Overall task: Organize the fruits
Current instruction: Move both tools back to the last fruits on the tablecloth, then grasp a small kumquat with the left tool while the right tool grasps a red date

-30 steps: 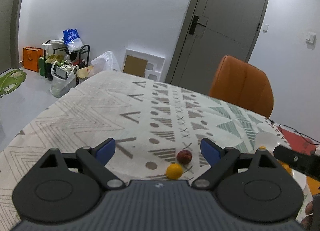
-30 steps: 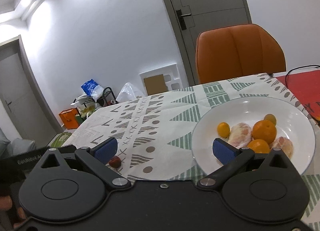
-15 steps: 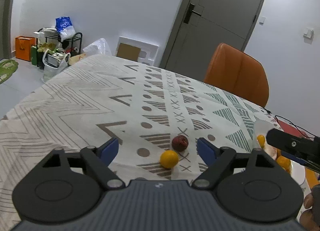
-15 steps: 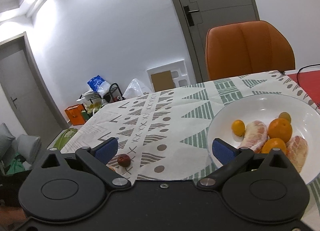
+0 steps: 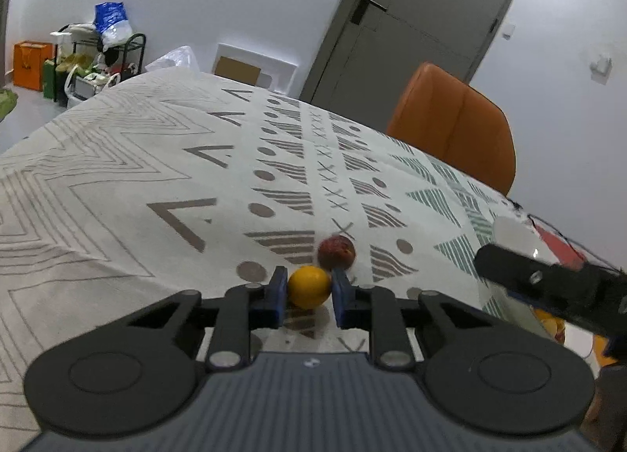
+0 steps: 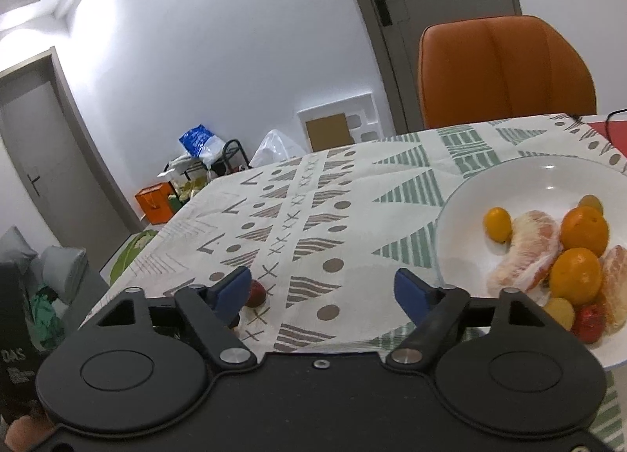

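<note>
Left wrist view: the left tool is clenched on the small yellow fruit, one blue pad against each side, with the fruit low on the patterned worktop. The red fruit lies just behind and appears to touch it. For a clean pickup, raise the yellow fruit straight up before any sideways travel, so that the red fruit is not nudged into a roll; keep the grip light, since the fruit is round and likely soft. Whether the yellow fruit rests on the cloth or is just clear of it cannot be determined here. The white plate is largely hidden behind the dark body of the right tool at the frame's right edge. Right wrist view: the right tool is released, its pads wide apart and empty, held above the worktop beside the plate, which carries oranges and peeled segments. Approach the plate from its open left side. The red fruit is half covered by the left pad, the yellow fruit is not discernible, and the plate rim is cut off at the right.
</note>
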Available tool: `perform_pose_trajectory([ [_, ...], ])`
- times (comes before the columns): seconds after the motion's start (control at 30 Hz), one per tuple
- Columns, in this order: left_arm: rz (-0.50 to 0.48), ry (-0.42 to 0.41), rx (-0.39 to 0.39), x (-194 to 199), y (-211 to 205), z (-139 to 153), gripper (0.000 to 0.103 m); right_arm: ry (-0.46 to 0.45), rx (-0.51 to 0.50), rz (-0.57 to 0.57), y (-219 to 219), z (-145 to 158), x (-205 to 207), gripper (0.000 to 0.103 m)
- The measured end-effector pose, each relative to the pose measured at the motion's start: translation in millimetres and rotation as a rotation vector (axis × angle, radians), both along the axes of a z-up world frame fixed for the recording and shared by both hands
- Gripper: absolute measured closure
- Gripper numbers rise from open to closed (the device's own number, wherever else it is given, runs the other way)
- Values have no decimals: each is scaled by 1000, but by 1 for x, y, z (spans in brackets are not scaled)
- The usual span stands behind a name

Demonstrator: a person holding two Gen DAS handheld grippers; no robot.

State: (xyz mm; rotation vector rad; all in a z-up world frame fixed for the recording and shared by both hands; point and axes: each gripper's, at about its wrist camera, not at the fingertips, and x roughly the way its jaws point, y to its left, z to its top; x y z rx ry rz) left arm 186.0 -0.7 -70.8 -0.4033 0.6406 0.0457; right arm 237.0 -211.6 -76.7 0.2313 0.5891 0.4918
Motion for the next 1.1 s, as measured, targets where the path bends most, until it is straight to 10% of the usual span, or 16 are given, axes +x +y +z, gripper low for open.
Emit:
perform_pose_trajectory([
  [0.9, 205, -104, -38, -48, 83, 29, 81, 16, -159, 131, 95, -5, 25, 43],
  [1.03, 224, -106, -36, -50, 88, 32, 81, 68, -182, 162, 100, -16, 32, 79],
  [1.1, 227, -116, -30, -52, 87, 34, 81, 37, -186, 165, 96, -12, 26, 80],
])
